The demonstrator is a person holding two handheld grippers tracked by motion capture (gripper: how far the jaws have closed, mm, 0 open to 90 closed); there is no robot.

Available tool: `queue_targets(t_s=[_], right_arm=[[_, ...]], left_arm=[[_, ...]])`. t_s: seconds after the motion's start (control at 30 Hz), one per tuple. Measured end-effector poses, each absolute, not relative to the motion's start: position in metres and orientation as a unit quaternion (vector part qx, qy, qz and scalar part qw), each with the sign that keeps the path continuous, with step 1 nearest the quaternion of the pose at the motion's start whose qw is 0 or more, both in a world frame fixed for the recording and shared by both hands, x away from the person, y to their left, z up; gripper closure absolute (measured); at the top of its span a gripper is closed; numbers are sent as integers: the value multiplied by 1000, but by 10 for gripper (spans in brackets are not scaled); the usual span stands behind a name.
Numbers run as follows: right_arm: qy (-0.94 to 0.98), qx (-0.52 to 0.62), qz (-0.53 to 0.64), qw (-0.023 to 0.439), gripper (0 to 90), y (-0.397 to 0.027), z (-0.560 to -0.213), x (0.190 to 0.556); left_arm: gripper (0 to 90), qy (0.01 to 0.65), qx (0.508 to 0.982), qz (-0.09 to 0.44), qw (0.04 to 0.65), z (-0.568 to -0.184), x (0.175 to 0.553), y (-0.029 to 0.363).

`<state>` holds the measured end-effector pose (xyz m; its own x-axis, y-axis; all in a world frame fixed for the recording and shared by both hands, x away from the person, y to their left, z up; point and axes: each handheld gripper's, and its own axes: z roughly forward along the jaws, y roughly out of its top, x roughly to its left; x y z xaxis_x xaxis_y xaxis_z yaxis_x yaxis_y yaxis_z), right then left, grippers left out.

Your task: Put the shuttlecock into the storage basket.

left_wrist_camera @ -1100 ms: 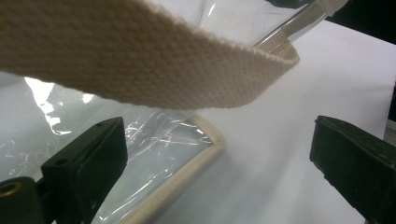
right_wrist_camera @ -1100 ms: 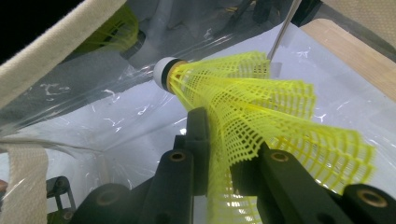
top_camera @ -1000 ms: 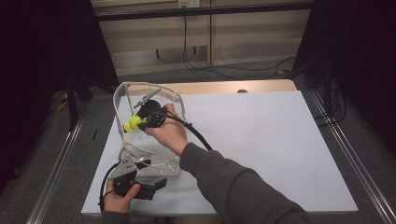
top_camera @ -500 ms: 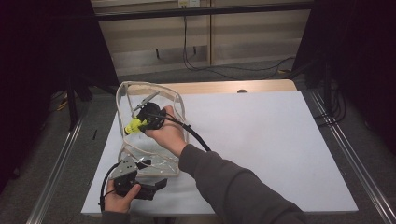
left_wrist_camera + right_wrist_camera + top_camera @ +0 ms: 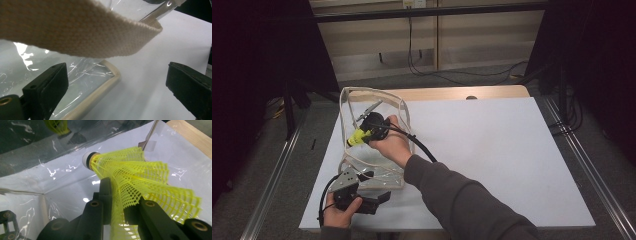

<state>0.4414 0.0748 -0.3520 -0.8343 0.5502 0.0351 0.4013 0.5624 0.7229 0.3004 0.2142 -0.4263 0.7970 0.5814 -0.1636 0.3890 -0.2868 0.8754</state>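
Note:
A clear plastic bag (image 5: pixel 373 90) with beige fabric trim stands open on the white table sheet (image 5: pixel 492 150). My right gripper (image 5: pixel 363 133) reaches inside it, shut on a yellow mesh shuttlecock (image 5: pixel 356 138). In the right gripper view the jaws (image 5: pixel 120 195) pinch the shuttlecock's skirt (image 5: pixel 142 175), and its white cork head (image 5: pixel 87 160) points away toward the bag's wall. My left gripper (image 5: pixel 374 186) rests at the bag's near corner, open, with nothing between its jaws (image 5: pixel 117 87). The bag's beige strap (image 5: pixel 75 30) hangs just above those jaws, and the trimmed bag edge (image 5: pixel 100 92) lies below.
A metal zipper pull (image 5: pixel 369 107) hangs inside the bag's far side, also seen as a metal tab (image 5: pixel 147 135). The wooden table edge (image 5: pixel 452 93) runs behind the sheet. Metal rails (image 5: pixel 584 165) flank the table. The sheet's right half is bare.
The right hand with the shuttlecock has shifted slightly lower in the bag. The left gripper has stayed where it was.

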Motion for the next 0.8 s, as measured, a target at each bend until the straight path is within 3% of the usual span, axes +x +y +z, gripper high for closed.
queue_targets(t_s=[0.67, 0.73, 0.8], right_arm=[[896, 253, 353, 97, 785, 79, -362, 443], [897, 248, 353, 94, 756, 80, -364, 443], [903, 240, 346, 83, 666, 83, -366, 442]], left_arm=[[43, 303, 799, 93, 511, -427, 301, 215], [43, 303, 799, 92, 511, -427, 301, 215], [43, 303, 800, 92, 510, -427, 301, 215]])
